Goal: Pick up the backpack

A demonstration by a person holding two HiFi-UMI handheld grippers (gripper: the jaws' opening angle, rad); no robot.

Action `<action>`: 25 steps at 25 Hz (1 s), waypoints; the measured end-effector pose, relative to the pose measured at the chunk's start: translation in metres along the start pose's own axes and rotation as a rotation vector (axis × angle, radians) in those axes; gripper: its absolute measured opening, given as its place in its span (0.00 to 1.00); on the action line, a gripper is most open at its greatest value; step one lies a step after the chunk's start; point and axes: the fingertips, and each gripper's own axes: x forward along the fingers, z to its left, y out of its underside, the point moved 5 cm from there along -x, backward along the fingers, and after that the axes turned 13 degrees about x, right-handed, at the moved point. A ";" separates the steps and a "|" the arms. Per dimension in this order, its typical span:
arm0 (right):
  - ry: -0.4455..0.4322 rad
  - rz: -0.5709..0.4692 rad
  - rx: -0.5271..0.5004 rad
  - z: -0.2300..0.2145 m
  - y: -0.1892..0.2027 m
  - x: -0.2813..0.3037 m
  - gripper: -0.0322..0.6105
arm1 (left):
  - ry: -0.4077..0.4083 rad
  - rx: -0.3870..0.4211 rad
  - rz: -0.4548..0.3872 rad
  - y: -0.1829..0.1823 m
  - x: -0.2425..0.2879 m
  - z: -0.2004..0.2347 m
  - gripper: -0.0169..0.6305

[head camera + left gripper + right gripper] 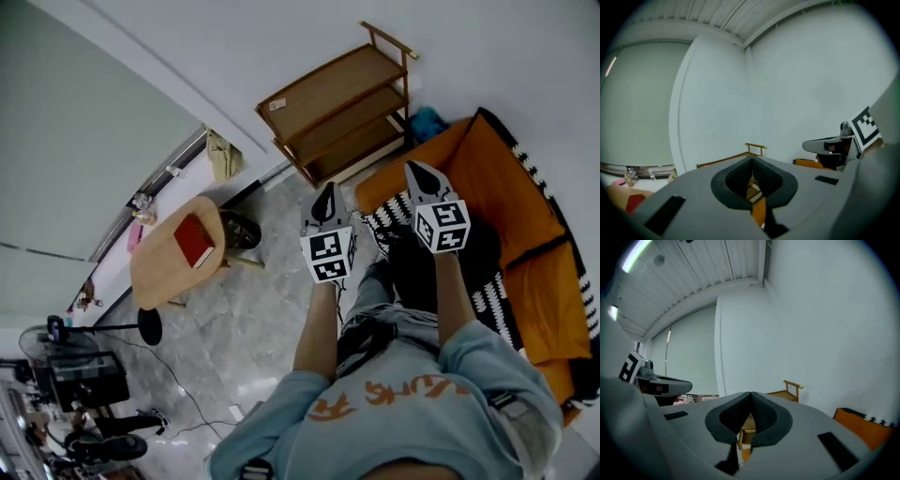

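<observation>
A black bulky thing [473,258], apparently the backpack, lies on a black-and-white patterned cover over an orange couch [492,178] in the head view, partly hidden by my right forearm. My right gripper [418,172] hovers over its far edge, jaws shut and empty. My left gripper [324,199] is held beside it over the grey floor, also shut with nothing in it. In the left gripper view the closed jaws [751,162] point at the wooden shelf [740,157]. The right gripper view shows its closed jaws [751,397] aimed at the same shelf [787,392].
A wooden shelf unit [342,98] stands against the white wall beyond the grippers, with a blue item [427,122] beside it. A round wooden table [173,258] with a red book [195,241] is at the left. A stand and equipment [84,375] crowd the lower left.
</observation>
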 end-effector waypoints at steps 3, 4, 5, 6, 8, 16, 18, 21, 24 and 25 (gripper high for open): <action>0.089 0.004 0.045 -0.036 0.004 0.008 0.04 | 0.143 0.010 0.002 -0.003 0.047 -0.028 0.06; 0.119 0.006 0.065 -0.048 0.009 0.009 0.04 | 0.187 0.013 0.010 -0.001 0.061 -0.038 0.06; 0.152 0.009 0.086 -0.061 0.015 0.011 0.04 | 0.229 0.016 0.020 0.002 0.075 -0.048 0.06; 0.185 0.014 0.107 -0.073 0.022 0.012 0.04 | 0.269 0.020 0.032 0.006 0.088 -0.057 0.06; 0.243 0.032 0.149 -0.092 0.037 0.015 0.04 | 0.338 0.025 0.065 0.016 0.111 -0.073 0.06; 0.407 0.077 0.227 -0.140 0.063 0.034 0.04 | 0.578 -0.012 0.137 0.045 0.191 -0.120 0.06; 0.454 0.084 0.245 -0.147 0.069 0.031 0.04 | 0.641 -0.015 0.141 0.047 0.202 -0.132 0.06; 0.535 0.097 0.264 -0.167 0.075 0.025 0.04 | 0.720 0.000 0.149 0.049 0.221 -0.154 0.06; 0.617 0.102 0.302 -0.188 0.086 0.015 0.04 | 0.786 0.021 0.180 0.060 0.238 -0.172 0.06; 0.643 0.101 0.313 -0.193 0.089 0.011 0.04 | 0.809 0.026 0.191 0.064 0.243 -0.178 0.06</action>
